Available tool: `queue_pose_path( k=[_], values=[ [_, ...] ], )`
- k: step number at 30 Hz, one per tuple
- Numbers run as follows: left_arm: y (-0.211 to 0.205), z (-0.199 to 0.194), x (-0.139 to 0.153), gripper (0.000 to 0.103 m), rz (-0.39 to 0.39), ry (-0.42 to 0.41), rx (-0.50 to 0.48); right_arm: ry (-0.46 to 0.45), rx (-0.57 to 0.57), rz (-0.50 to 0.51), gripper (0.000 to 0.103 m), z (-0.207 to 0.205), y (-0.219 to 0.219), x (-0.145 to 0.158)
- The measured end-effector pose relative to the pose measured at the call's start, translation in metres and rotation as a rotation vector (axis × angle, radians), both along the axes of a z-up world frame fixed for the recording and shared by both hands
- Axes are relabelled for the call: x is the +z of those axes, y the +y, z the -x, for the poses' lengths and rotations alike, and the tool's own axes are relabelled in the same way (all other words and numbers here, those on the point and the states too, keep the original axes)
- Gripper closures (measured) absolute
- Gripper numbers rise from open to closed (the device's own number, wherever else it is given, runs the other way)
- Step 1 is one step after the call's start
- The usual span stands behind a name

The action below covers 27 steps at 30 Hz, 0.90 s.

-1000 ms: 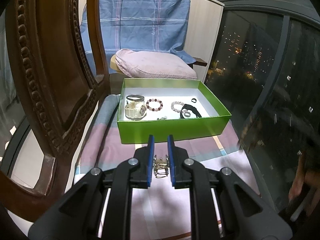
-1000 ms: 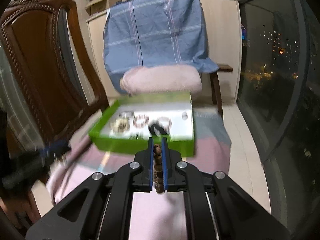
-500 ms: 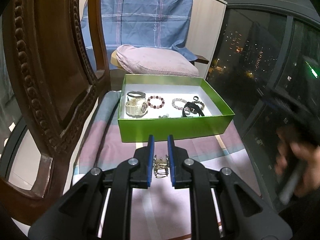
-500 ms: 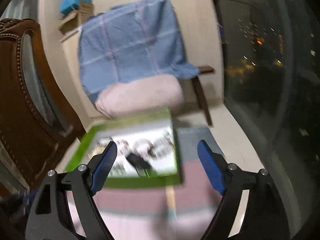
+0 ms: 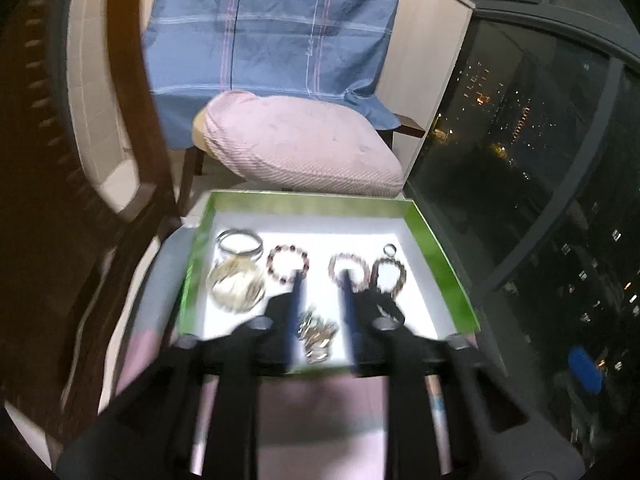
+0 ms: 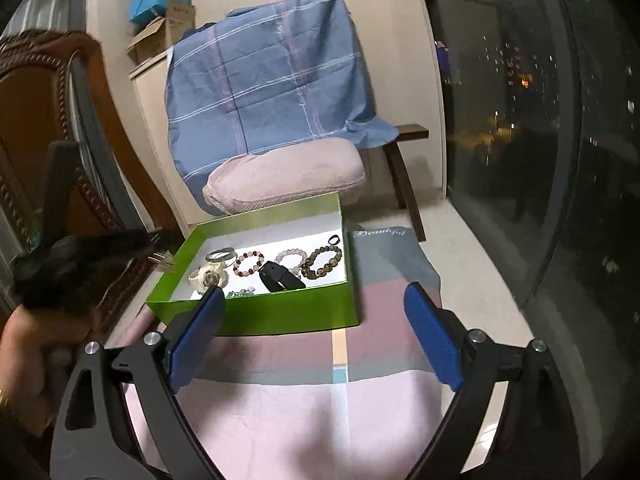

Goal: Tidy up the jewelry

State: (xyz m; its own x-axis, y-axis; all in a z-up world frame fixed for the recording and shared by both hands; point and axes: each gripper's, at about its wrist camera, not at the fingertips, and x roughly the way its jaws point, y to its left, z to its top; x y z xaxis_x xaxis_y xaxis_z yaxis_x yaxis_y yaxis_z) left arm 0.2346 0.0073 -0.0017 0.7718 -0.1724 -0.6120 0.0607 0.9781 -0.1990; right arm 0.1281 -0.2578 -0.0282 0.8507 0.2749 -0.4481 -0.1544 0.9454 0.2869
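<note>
A green box (image 5: 440, 256) with a white floor holds jewelry: a white watch (image 5: 238, 286), a silver bangle (image 5: 239, 240), a dark red bead bracelet (image 5: 287, 263), a pale bead bracelet (image 5: 348, 266), a brown bead bracelet (image 5: 388, 276) and a small ring (image 5: 389, 248). My left gripper (image 5: 320, 280) is over the box, jaws slightly apart, with a small metal piece (image 5: 316, 334) below them on the box floor. My right gripper (image 6: 316, 312) is wide open and empty, in front of the box (image 6: 280, 312). The left gripper (image 6: 160, 240) shows at the box's left edge.
The box sits on a pink and grey striped cloth (image 6: 320, 392). A carved wooden chair back (image 6: 36, 120) stands on the left. A pink cushion (image 6: 288, 172) under a blue plaid cloth (image 6: 272, 80) lies behind. A dark window (image 6: 540, 120) is on the right.
My left gripper moved forward over the box and its jaws opened a little; the metal piece now lies in the box. My right gripper opened earlier, left the brown bracelet there and drew back.
</note>
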Motion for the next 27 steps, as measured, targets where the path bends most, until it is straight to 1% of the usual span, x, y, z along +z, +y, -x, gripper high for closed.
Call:
queue_pose_path(
  k=[1, 3, 4, 5, 6, 9, 12, 13, 15, 16, 18, 19, 21, 22, 24, 27],
  values=[
    [-0.002, -0.010, 0.000, 0.022, -0.020, 0.014, 0.001, 0.004, -0.001, -0.003, 0.014, -0.001, -0.003, -0.001],
    [-0.002, -0.012, 0.004, 0.016, -0.076, -0.004, 0.015, 0.013, -0.001, -0.011, 0.014, -0.002, -0.007, -0.002],
    [0.000, -0.010, 0.005, 0.012, -0.086, -0.004, 0.015, 0.012, 0.001, -0.015, 0.014, 0.001, -0.007, -0.002],
    [0.003, -0.003, 0.007, 0.009, -0.082, -0.008, 0.016, 0.011, 0.004, -0.017, 0.014, 0.001, -0.007, -0.001],
    [0.008, 0.006, 0.009, 0.004, -0.068, -0.013, 0.020, 0.004, 0.008, -0.015, 0.014, 0.002, -0.008, 0.000],
    [0.017, 0.041, 0.012, 0.004, -0.059, -0.028, 0.029, -0.008, 0.018, -0.017, 0.014, 0.007, -0.008, 0.003],
    [0.018, 0.080, 0.005, 0.004, -0.068, -0.057, 0.027, -0.019, 0.031, 0.000, 0.014, 0.012, -0.005, 0.005],
    [0.016, 0.094, 0.000, 0.004, -0.077, -0.049, 0.013, -0.020, 0.037, 0.016, 0.014, 0.013, -0.001, 0.005],
    [0.012, 0.114, -0.018, 0.004, -0.107, 0.012, -0.001, -0.015, 0.051, 0.037, 0.013, 0.016, 0.004, 0.005],
    [0.009, 0.122, -0.025, 0.004, -0.110, 0.020, 0.003, -0.014, 0.056, 0.048, 0.010, 0.019, 0.006, 0.005],
    [0.008, 0.137, -0.035, 0.004, -0.123, 0.011, 0.034, -0.023, 0.055, 0.076, 0.006, 0.024, 0.013, 0.005],
    [0.005, 0.145, -0.041, 0.004, -0.163, 0.007, 0.055, -0.028, 0.051, 0.091, 0.006, 0.027, 0.015, 0.005],
    [0.000, 0.152, -0.046, 0.004, -0.223, 0.002, 0.056, -0.026, 0.054, 0.124, 0.006, 0.031, 0.021, 0.004],
    [-0.002, 0.152, -0.045, 0.004, -0.238, -0.001, 0.052, -0.024, 0.054, 0.135, 0.006, 0.032, 0.022, 0.003],
    [-0.001, 0.153, -0.044, 0.004, -0.239, -0.014, 0.042, -0.017, 0.045, 0.158, 0.006, 0.034, 0.023, 0.001],
    [0.005, 0.151, -0.040, 0.004, -0.224, -0.024, 0.065, 0.008, 0.026, 0.168, 0.005, 0.039, 0.024, -0.005]
  ],
)
